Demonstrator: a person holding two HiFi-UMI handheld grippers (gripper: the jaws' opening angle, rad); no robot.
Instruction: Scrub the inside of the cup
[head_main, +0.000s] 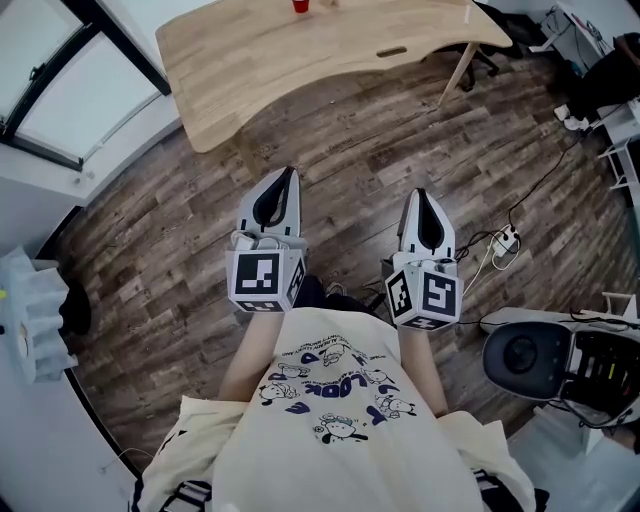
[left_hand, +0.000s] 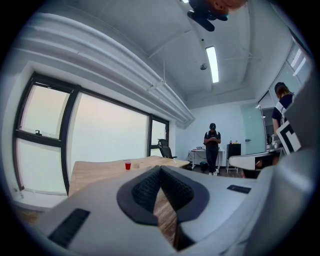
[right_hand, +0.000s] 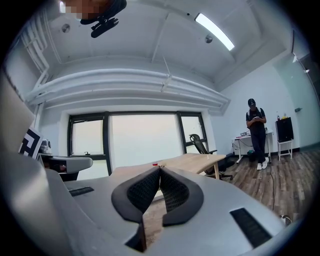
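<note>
I hold both tools out in front of my chest over the dark plank floor (head_main: 150, 250), noses pointing toward twelve o'clock. My left gripper (head_main: 287, 174) has its fingers pinched fully together, the ribbed pads meeting at the tips with nothing caught between them. My right gripper (head_main: 421, 194) is the same: tips touching, pads empty. The small red cup (head_main: 300, 5) stands far off at twelve o'clock, on the far side of the pale wooden table (head_main: 260, 60), well apart from both tools. Along my left gripper (left_hand: 160, 169) I see the cup (left_hand: 127, 165) at about ten o'clock of the closed tips, upright on the tabletop (left_hand: 95, 175). Along my right gripper (right_hand: 160, 168) it is only a red speck (right_hand: 155, 164) just above the tips, on the same table (right_hand: 195, 162). A person in dark clothes (left_hand: 212, 147) stands far back in the room, at about two o'clock in the left gripper view. A white power strip (head_main: 505, 240) lies on the floor at three o'clock of my right tool.
</note>
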